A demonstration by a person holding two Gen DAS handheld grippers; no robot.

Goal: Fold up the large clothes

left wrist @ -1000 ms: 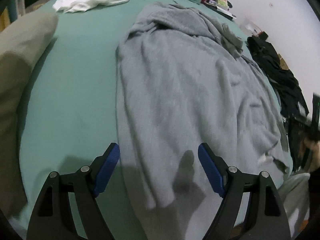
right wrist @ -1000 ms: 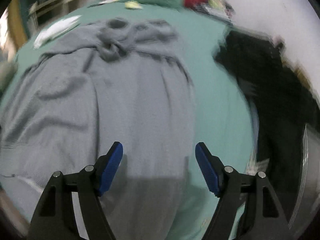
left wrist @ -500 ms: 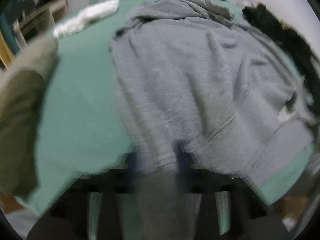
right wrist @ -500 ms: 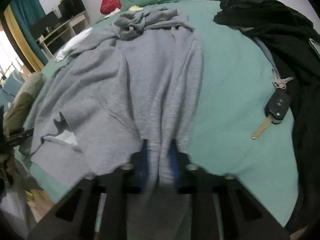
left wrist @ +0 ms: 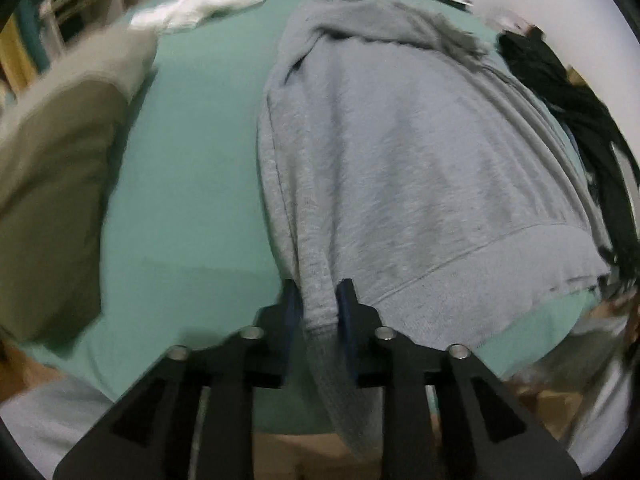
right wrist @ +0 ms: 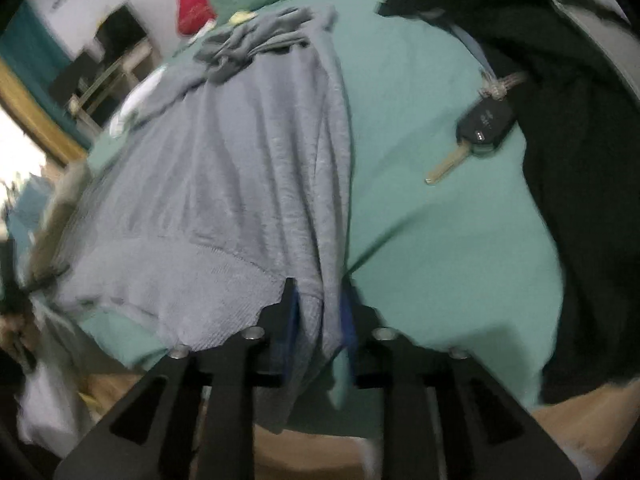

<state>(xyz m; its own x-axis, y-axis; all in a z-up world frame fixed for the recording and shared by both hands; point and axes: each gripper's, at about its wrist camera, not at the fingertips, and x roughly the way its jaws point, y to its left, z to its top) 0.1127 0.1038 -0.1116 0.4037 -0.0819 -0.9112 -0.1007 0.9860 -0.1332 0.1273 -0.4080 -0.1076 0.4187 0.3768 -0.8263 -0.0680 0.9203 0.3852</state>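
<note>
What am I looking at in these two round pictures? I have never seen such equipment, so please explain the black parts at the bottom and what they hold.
There is no robot here. A person holds one hand-held grasping tool in each hand, and a wide-angle camera on each tool looks forward along its two fingers. That is why the pictures are round and bent.

One picture comes from the left tool, the other from the right tool. The black parts at the bottom are the tools' fingers, with blue pads.

Both tools are shut on the near edge of a grey sweatshirt, which lies spread over a bed with a green sheet.

Also on the bed: a white cloth, a beige pillow, black clothing and a car key.
</note>
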